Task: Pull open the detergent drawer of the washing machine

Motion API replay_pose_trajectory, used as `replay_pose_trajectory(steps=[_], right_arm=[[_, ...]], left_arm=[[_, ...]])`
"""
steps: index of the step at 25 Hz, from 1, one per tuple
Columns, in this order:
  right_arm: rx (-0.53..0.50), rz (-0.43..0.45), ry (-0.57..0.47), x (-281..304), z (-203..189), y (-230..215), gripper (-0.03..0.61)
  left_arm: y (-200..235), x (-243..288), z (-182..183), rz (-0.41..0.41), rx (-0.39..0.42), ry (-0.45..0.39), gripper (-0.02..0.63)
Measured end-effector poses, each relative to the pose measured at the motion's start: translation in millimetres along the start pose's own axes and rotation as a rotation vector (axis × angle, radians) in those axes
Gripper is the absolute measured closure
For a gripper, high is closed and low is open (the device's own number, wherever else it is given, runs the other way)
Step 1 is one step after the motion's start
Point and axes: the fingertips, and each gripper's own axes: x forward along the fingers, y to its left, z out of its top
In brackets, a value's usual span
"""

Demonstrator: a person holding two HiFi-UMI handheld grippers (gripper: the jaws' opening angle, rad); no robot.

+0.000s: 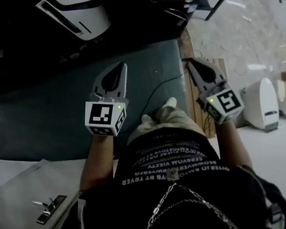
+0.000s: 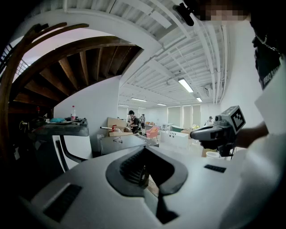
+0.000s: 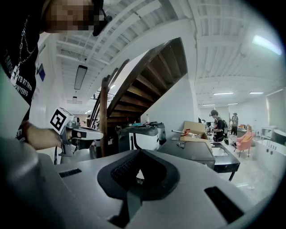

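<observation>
The white washing machine with a black band on its front stands at the top of the head view, well ahead of both grippers. It also shows in the left gripper view as a washing machine at the left and in the right gripper view as a washing machine beyond the jaws. I cannot make out its detergent drawer. My left gripper and right gripper are held side by side in the air, both pointing forward. The left gripper is shut with nothing in it. The right gripper is shut and holds nothing.
A dark green mat covers the floor under the grippers. A grey panel with a metal latch lies at the lower left. White toilets stand to the right. A wooden staircase rises over a dark table; people stand far behind.
</observation>
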Motion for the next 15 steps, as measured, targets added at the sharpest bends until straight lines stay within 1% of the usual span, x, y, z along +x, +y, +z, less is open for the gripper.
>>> replay_pose_trajectory(steps=[4, 7, 10, 13, 15], right_arm=[[-0.027, -0.001, 0.017, 9, -7, 4, 0.577], [-0.001, 0.012, 0.008, 20, -3, 10, 0.577], [0.007, -0.010, 0.025, 25, -4, 9, 0.577], [0.022, -0.012, 0.015, 27, 1, 10, 0.576], [0.018, -0.016, 0.031, 29, -2, 6, 0.577]], left_arm=[[13, -10, -8, 0.016, 0.015, 0.007, 0.609], [24, -13, -12, 0.027, 0.019, 0.002, 0.609], [29, -13, -11, 0.024, 0.020, -0.005, 0.609], [31, -13, -12, 0.014, 0.027, -0.004, 0.609], [35, -10, -14, 0.016, 0.022, 0.004, 0.611]])
